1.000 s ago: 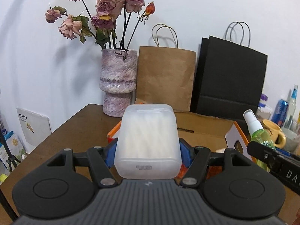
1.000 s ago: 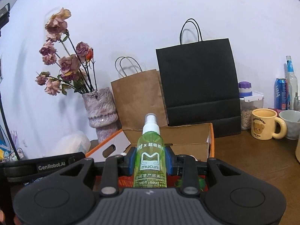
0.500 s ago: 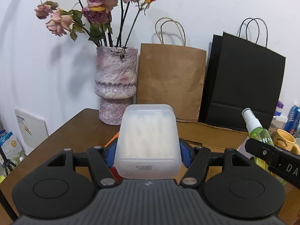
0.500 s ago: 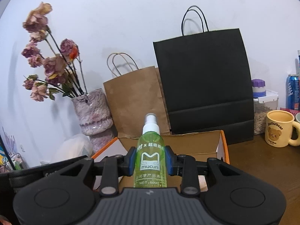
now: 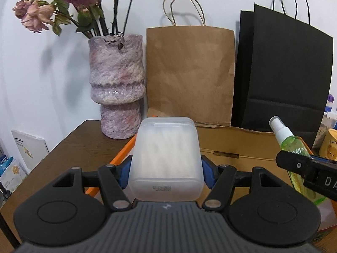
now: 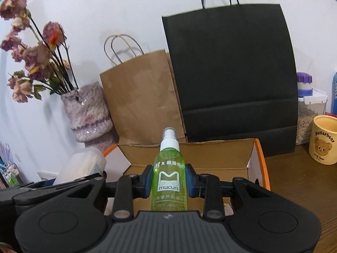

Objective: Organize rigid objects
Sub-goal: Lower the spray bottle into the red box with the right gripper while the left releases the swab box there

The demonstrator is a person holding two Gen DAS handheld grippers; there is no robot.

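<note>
My left gripper (image 5: 166, 174) is shut on a frosted white plastic box (image 5: 166, 158) of cotton swabs and holds it upright above the open cardboard box (image 5: 242, 145). My right gripper (image 6: 168, 182) is shut on a green spray bottle (image 6: 168, 175) with a white nozzle, upright over the same cardboard box (image 6: 210, 156). The bottle also shows at the right of the left wrist view (image 5: 290, 147), and the white box at the left of the right wrist view (image 6: 82, 164). The box floor is mostly hidden behind the grippers.
A purple vase (image 5: 117, 84) with dried roses, a brown paper bag (image 5: 189, 73) and a black paper bag (image 5: 282, 73) stand behind the box against the wall. A yellow bear mug (image 6: 323, 140) and a lidded container (image 6: 309, 113) stand to the right on the brown table (image 5: 69, 145).
Both grippers have moved forward and lower toward the cardboard box with their objects still held; the vase and bags appear larger and closer.
</note>
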